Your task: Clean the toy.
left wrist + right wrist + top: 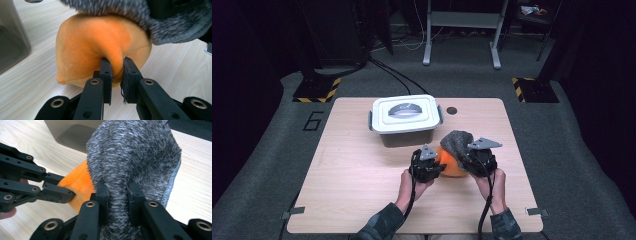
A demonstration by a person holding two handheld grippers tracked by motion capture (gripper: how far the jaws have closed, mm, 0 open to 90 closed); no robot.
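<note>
- Soft orange plush ball sits on the pale wooden table, near the person's edge, just in front of the lidded grey plastic box and apart from it.
- Fuzzy grey knitted sock is draped over the ball's top and its right side.
- Left gripper: jaws drawn nearly together, pinching a fold of the orange plush; in the left gripper view the fabric bulges up between the two black jaws.
- Right gripper: jaws clamped on a bunched ridge of the grey knit; the sock's stitched hem hangs at the right of that view.
- Key relation: the two grippers face each other across the ball, left one on the plush from the left, right one on the sock from the right. The sock lies above and to the right of the left jaws.
- Judgement: work in hand looks like sock against ball, pulling on or off; which one, cannot tell. Either way the left pinch anchors and the right gripper does the travelling.
- Risk, as I read it: the left pinch is shallow and could slip.
</note>
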